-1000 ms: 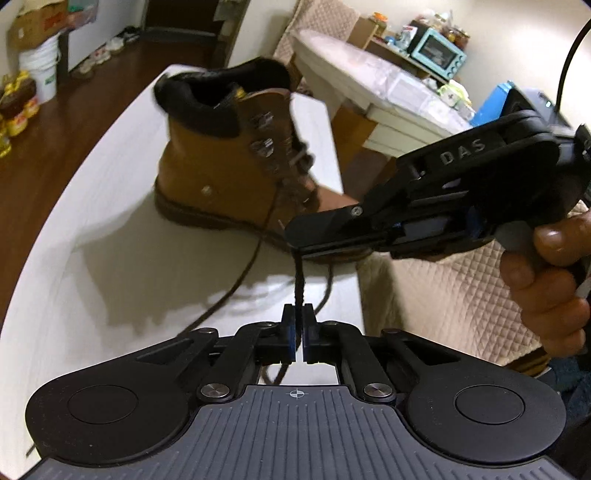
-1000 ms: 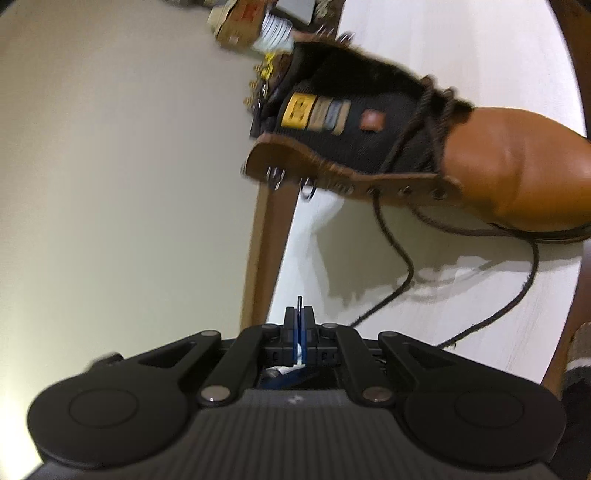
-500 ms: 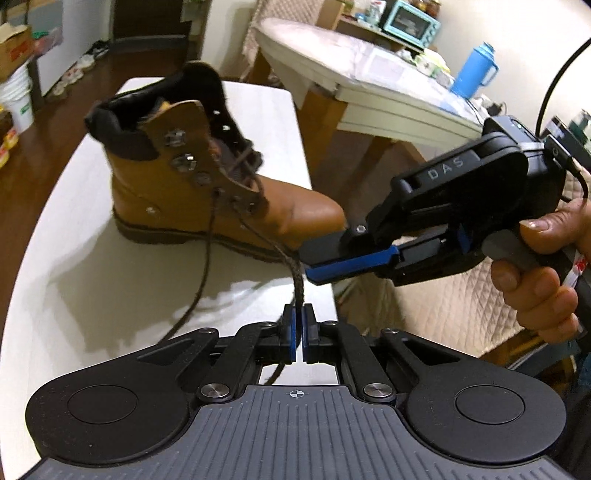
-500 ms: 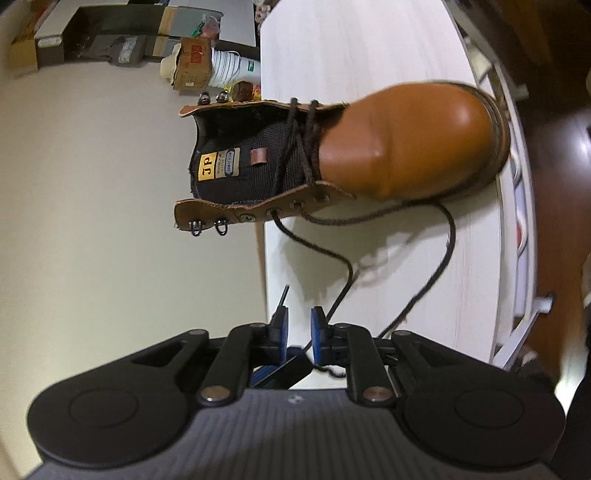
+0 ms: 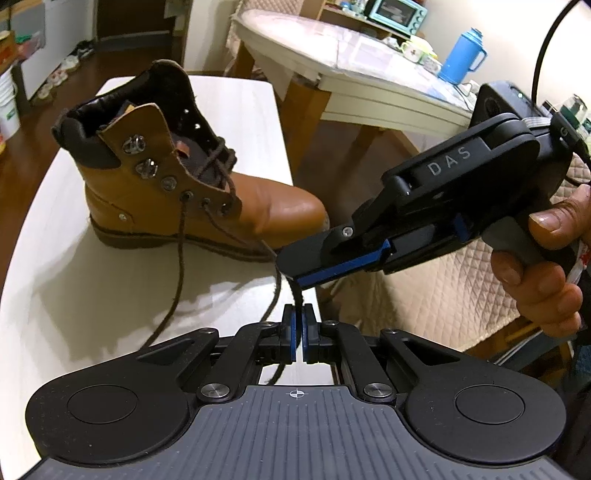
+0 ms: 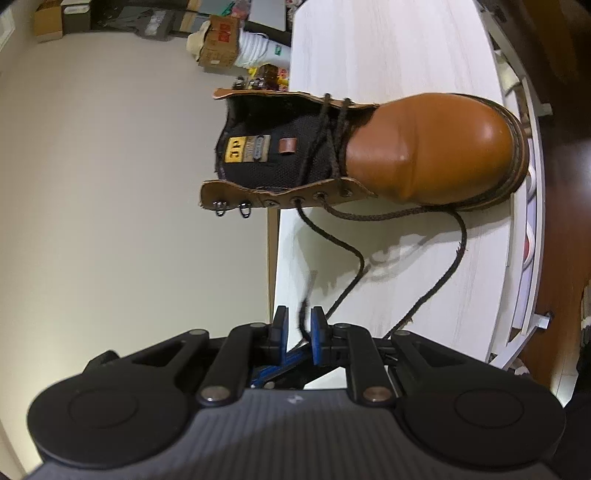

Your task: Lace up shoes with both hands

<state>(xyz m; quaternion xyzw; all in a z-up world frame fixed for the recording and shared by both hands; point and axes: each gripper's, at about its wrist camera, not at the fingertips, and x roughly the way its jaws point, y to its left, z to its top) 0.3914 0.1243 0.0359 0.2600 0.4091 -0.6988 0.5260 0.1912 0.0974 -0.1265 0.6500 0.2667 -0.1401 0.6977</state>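
A tan leather boot [image 5: 207, 192] stands on the white table [image 5: 92, 295], its lower eyelets laced with a dark brown lace. One loose lace end [image 5: 177, 273] trails over the table. My left gripper [image 5: 297, 314] is shut on the other lace end [image 5: 276, 284], just above the table's near edge. My right gripper [image 5: 291, 271], held in a hand [image 5: 535, 266], hovers right above it. In the right wrist view the boot [image 6: 424, 147] shows its toe, and the right gripper [image 6: 297, 317] is open with the lace tip [image 6: 303, 314] loose between its pads.
A larger table [image 5: 351, 55] behind holds a blue flask [image 5: 460, 59] and a teal oven [image 5: 397, 13]. A quilted cover [image 5: 424, 295] hangs at right. Boxes and a bucket [image 6: 229, 44] stand on the floor beyond the table's far end.
My right gripper was shut on the lace tip and has opened, so the tip now stands free between its pads. My left gripper keeps its hold, and both hands have shifted sideways.
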